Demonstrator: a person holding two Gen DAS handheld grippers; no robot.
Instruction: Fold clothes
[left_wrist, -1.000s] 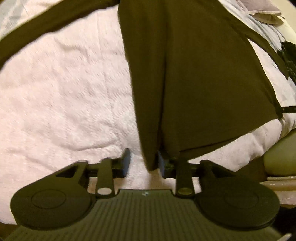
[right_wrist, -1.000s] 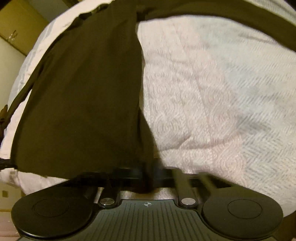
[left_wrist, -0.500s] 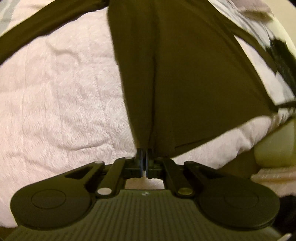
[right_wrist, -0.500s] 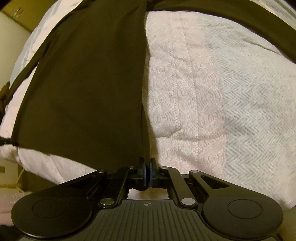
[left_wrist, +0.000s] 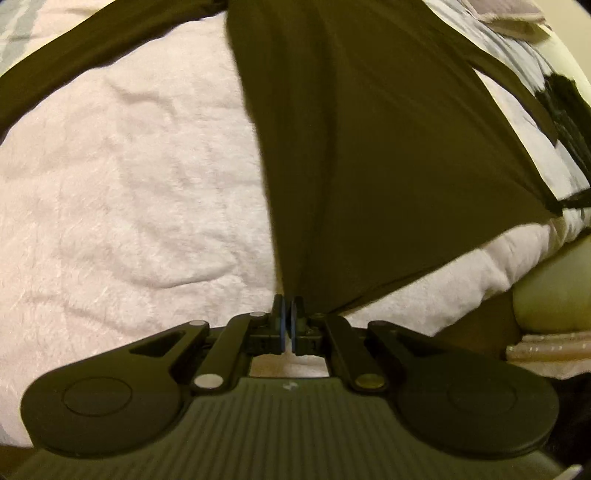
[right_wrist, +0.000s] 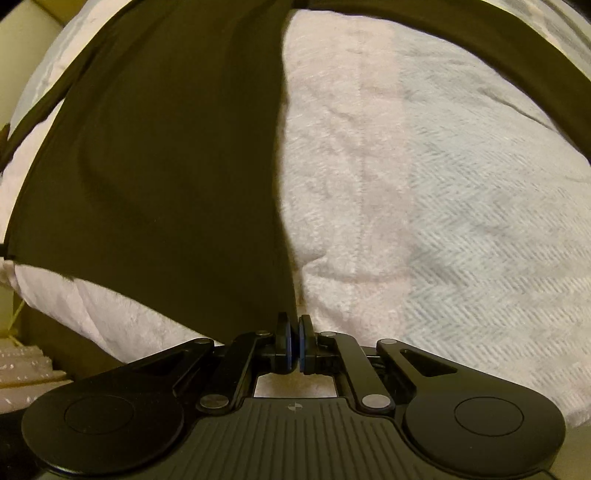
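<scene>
A dark olive-brown long-sleeved garment lies spread over a pale pink quilted bed cover. My left gripper is shut on one bottom corner of the garment, and the cloth rises taut from it. My right gripper is shut on the other bottom corner of the same garment. One sleeve stretches across the top left of the left wrist view, and a sleeve arcs across the top right of the right wrist view.
The bed cover turns to a grey herringbone weave on the right. The mattress edge drops off beside the garment's hem. Pillows lie at the far end, and a dark object sits by the bed's right side.
Both grippers went from open around the garment's bottom corners to shut on them. The hem has since lifted a little and pulled taut.
</scene>
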